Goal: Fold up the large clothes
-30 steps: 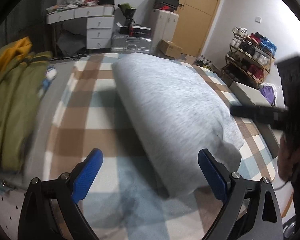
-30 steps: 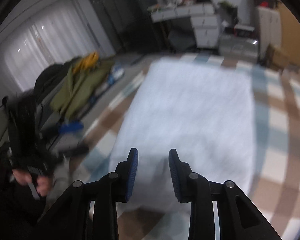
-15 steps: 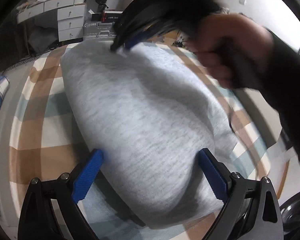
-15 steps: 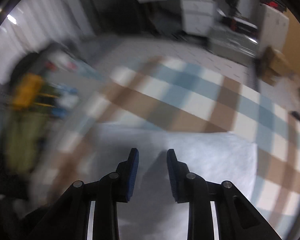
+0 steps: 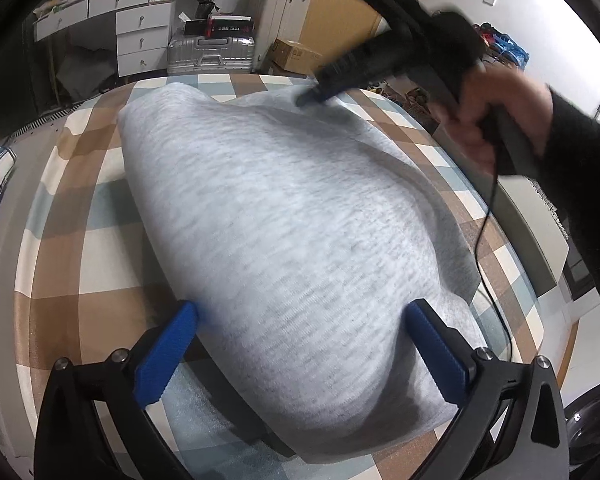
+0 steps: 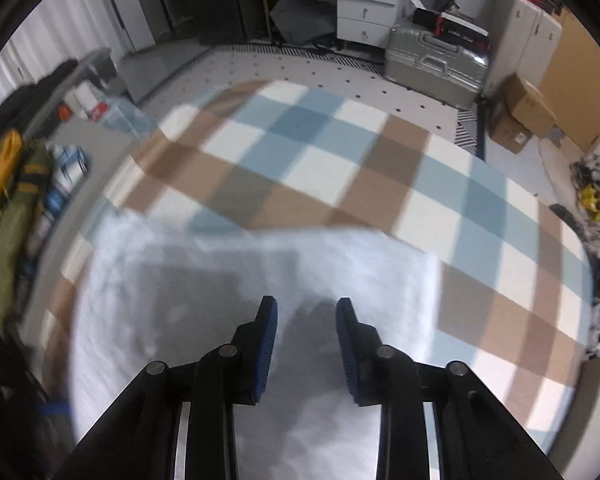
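A large light grey garment [image 5: 284, 208] lies folded lengthwise on a blue, brown and white checked cover [image 5: 72, 240]. My left gripper [image 5: 304, 348] hovers over the garment's near end. Its jaws are opening wide and straddle the cloth, and the blue pads [image 5: 172, 352] do not press on it. A hand [image 5: 496, 120] holds my right gripper [image 5: 312, 96], whose tip is at the garment's far edge. In the right wrist view the right gripper [image 6: 306, 332] points down at the grey garment [image 6: 380, 280]. A narrow gap stands between its pads with nothing pinched.
An olive and yellow pile of clothes [image 6: 4, 200] lies off the cover's left side. Beyond the far edge stand a silver suitcase [image 5: 212, 54], white drawers [image 5: 140, 36] and a cardboard box [image 5: 296, 56]. A black cable [image 5: 484, 240] hangs from the right gripper over the cover's right side.
My left gripper slid right from the bare cover to over the garment's near end, jaws a little wider. The right gripper swung across to the garment's far edge and tilted down.
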